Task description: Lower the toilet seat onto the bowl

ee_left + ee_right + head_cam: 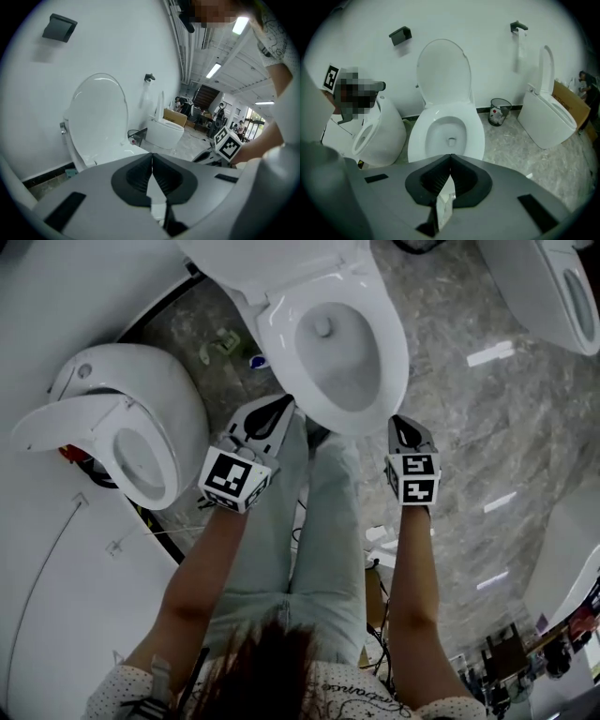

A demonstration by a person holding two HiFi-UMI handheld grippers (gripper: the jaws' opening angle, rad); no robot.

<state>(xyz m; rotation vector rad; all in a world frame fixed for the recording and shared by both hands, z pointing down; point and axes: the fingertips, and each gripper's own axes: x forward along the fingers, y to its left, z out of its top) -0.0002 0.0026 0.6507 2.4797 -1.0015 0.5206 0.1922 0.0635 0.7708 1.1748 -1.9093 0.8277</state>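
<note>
- Left gripper (151, 158): your jaws are fully together, the ribbed pads meet along one line, and nothing is between them.
- Right gripper (450, 157): same here. The jaws are pressed closed and hold nothing.
- Head view: the left gripper (284, 405) sits off the front-left of the seat (389, 352), and the right gripper (402, 422) off its front-right. Neither touches it.
- In the left gripper view, the right gripper's marker cube (228, 144) shows to the right, in your hand.
- The seat (421, 136) lies flat on the bowl (449, 130) as a full ring around the opening.
- The lid (443, 70) stands upright behind it against the wall (478, 18). The left gripper view shows the lid (101, 117) at an angle.
- Your legs (319, 521) stand just in front of the bowl, between the two grippers.
- A rounder toilet (141, 418) stands on your left with its seat partly raised.
- A third toilet (548, 117) stands to the right with its lid up.
- A bin (500, 110) stands on the marble floor (525, 150) between the middle and right toilets, by the wall.
- A black fixture (400, 34) sits on the wall left of the lid, and a paper holder (518, 26) to its right.
- A cardboard box (572, 103) stands behind the right toilet.
</note>
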